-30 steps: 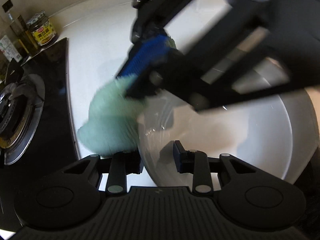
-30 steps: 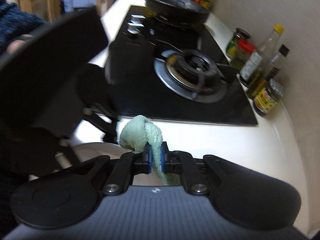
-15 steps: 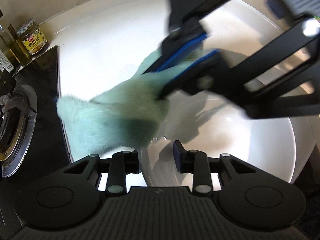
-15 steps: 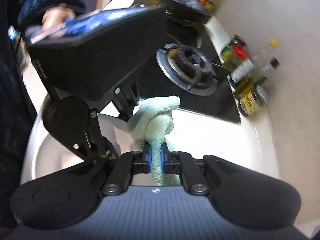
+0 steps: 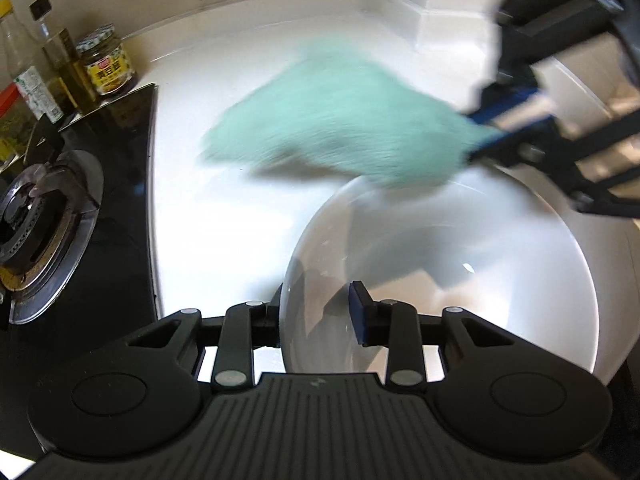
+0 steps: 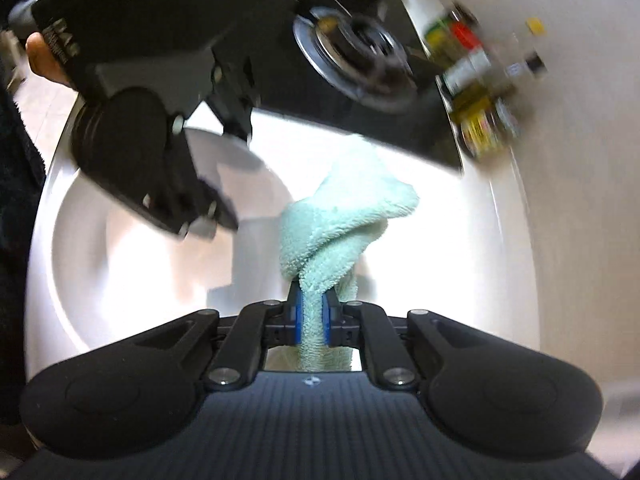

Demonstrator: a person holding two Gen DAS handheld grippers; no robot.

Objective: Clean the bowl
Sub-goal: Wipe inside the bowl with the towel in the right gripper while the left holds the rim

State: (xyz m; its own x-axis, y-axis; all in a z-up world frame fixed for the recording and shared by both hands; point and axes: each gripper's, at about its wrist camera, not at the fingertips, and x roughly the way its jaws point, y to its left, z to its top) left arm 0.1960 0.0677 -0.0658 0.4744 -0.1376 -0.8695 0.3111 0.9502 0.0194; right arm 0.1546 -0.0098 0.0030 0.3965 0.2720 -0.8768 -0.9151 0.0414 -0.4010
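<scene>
A white bowl [image 5: 480, 280] stands on the white counter. My left gripper [image 5: 318, 312] straddles its near rim, one finger outside and the blue pad inside. Its jaws are opening, and the inner pad stands apart from the wall. My right gripper [image 5: 504, 120] is at the upper right, shut on a mint-green cloth [image 5: 340, 120] that streams blurred over the bowl's far rim. In the right wrist view the right gripper [image 6: 312, 312] pinches the cloth [image 6: 340, 216] above the bowl [image 6: 120, 260]. The left gripper [image 6: 228, 176] sits on the rim there, held by a hand [image 6: 40, 60].
A black gas hob [image 5: 40, 208] lies left of the bowl. Jars and oil bottles [image 5: 106, 66] stand against the back wall. A white wall corner [image 5: 440, 0] juts in behind the bowl. Bare counter [image 5: 240, 220] lies between hob and bowl.
The right gripper has swung from above the bowl's left rim out to the upper right, dragging the cloth across with it. The left gripper has stayed at the rim.
</scene>
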